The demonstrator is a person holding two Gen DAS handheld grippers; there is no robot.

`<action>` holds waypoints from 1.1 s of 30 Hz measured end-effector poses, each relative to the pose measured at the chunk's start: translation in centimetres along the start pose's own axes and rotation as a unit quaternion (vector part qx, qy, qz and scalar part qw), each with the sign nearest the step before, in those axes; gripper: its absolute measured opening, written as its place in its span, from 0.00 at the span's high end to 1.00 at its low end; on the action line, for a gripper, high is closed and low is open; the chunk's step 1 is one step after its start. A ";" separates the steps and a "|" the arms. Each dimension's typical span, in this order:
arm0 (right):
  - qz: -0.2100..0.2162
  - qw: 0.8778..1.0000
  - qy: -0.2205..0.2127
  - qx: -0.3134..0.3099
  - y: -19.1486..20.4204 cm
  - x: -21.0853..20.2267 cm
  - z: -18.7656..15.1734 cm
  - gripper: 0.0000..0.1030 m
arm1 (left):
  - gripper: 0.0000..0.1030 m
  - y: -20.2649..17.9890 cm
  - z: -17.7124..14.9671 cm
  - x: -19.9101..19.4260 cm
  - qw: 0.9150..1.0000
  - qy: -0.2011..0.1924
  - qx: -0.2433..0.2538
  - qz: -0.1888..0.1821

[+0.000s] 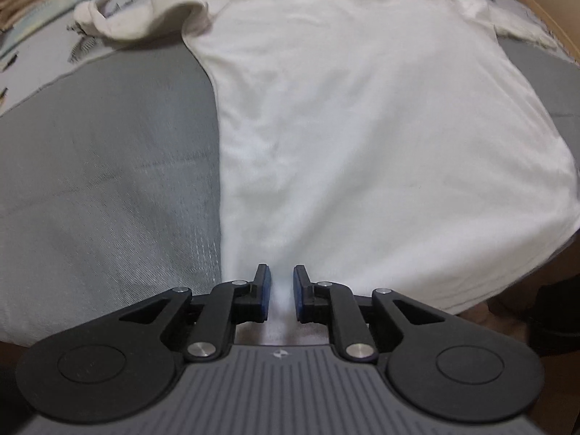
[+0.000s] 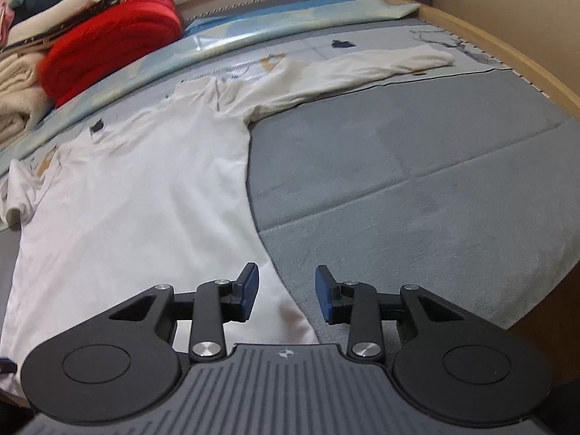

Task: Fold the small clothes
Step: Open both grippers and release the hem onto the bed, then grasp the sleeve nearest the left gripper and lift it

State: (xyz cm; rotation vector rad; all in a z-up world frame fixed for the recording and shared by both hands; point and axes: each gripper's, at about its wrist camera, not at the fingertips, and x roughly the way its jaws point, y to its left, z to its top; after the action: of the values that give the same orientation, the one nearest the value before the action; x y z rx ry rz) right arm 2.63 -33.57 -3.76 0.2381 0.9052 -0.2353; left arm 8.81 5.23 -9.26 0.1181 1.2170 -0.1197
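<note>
Left gripper (image 1: 282,293) tips steeply down over my white shirt's (image 1: 362,127) hem, jaws slightly apart, fabric showing between them but not pinched. Right gripper (image 2: 286,295) angles down at the shirt's (image 2: 137,188) other bottom corner, jaws wider, empty. Shirt lies flat on the grey mat (image 2: 417,181).

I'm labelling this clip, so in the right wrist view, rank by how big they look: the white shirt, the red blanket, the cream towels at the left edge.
1. White shirt, by far the largest, though it lies nearest the camera.
2. Red blanket.
3. Cream towels, cut off by the frame edge, so their full size is unsure.
</note>
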 end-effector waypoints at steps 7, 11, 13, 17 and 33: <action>0.009 0.998 -0.050 -0.034 2.2 -0.6 0.9 0.65 | 0.84 0.9 2.0 -4.5 0.997 -0.050 -0.053 0.014; 0.044 0.996 -0.068 -0.048 4.3 -1.5 2.2 0.65 | 0.84 1.2 3.8 -7.7 0.988 -0.142 -0.059 -0.006; 0.055 0.993 -0.086 -0.058 5.4 -2.3 2.9 0.65 | 0.85 1.6 4.8 -7.8 0.985 -0.160 -0.057 -0.007; 0.065 0.989 -0.102 -0.088 7.6 -3.3 5.4 0.65 | 0.91 2.7 8.2 -8.4 0.985 -0.166 -0.055 -0.009; 0.100 0.978 -0.106 -0.152 17.2 3.4 17.8 0.70 | 0.91 12.9 19.4 -5.2 0.976 -0.209 -0.056 0.037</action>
State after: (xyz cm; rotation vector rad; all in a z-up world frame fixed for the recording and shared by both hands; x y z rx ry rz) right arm 23.09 -22.92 5.98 0.0183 0.6887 0.0662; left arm 26.98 15.14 2.62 0.0358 0.7958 -0.0088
